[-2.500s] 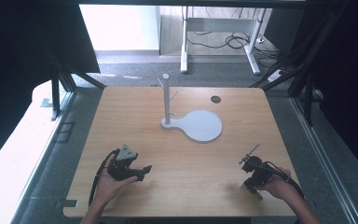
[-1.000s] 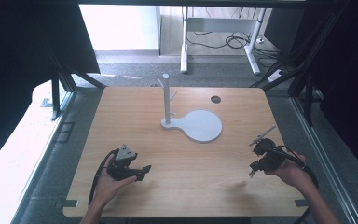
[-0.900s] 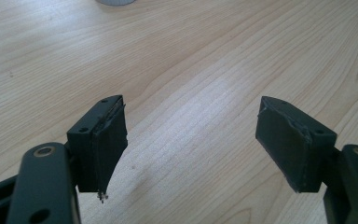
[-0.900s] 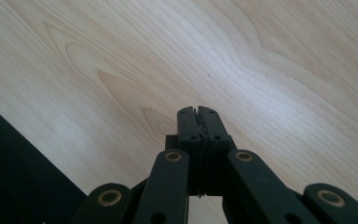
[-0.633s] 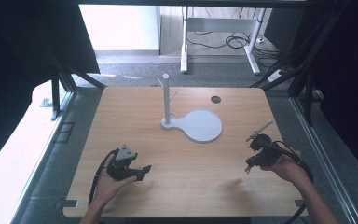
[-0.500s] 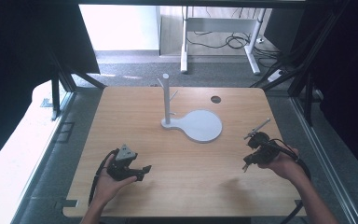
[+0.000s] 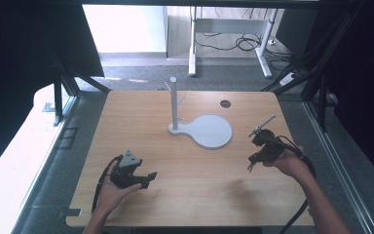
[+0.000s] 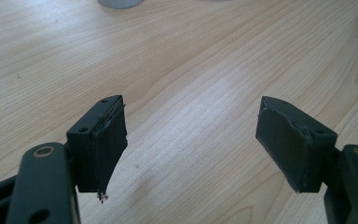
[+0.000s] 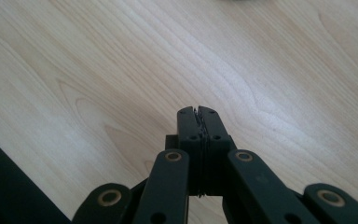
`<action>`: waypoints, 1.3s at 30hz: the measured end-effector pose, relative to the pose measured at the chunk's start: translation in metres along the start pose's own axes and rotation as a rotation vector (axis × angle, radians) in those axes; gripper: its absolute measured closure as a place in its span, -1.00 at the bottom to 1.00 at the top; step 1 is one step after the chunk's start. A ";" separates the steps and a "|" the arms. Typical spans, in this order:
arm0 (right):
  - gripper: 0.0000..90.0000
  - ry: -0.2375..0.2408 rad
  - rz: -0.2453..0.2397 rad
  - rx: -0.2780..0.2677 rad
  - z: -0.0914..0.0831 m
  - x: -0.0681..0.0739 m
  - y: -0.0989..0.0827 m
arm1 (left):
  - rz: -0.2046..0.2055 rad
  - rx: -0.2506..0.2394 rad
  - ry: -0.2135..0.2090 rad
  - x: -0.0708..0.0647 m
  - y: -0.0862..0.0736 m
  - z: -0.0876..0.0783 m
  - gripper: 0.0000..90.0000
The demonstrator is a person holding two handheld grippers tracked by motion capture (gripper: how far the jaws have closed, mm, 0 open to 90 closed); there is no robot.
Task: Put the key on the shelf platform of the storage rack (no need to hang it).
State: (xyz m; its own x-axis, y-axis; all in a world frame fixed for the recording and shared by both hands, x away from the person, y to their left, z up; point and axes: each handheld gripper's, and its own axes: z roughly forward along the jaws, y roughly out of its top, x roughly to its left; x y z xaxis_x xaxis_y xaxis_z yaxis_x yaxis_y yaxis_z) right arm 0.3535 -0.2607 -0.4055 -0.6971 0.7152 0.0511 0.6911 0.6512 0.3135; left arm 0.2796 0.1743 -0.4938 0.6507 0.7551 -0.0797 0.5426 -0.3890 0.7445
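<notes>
The surface (image 7: pixel 190 190) lies bare between your left claw (image 7: pixel 148 176) and right claw (image 7: pixel 250 163); you can pass either one across the near half unhindered. One obstacle stands at mid-surface: an upright post (image 7: pixel 174 102) with short side pegs, joined to a flat round plate (image 7: pixel 209 131) on its right. The plate lies near your right claw. A small dark hole (image 7: pixel 225 103) sits behind the plate.

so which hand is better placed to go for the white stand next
Right, probably. The right gripper is nearer the white stand, but its jaws are shut and would have to open. The left gripper is open, empty and farther back.
</notes>
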 end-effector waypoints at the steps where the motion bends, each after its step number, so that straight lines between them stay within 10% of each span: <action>1: 0.98 0.000 0.000 0.001 0.000 0.000 0.001 | 0.000 0.000 0.000 0.000 0.000 0.000 -0.45; 39: 0.98 -0.012 0.009 -0.020 -0.003 -0.015 0.034 | 0.004 0.002 -0.002 -0.001 0.001 0.000 -0.45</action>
State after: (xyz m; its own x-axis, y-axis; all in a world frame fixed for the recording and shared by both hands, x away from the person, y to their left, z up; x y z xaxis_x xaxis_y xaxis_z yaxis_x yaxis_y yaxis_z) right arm 0.3870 -0.2498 -0.3931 -0.6888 0.7237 0.0429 0.6931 0.6399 0.3319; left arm 0.2793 0.1729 -0.4935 0.6537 0.7527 -0.0779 0.5413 -0.3932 0.7432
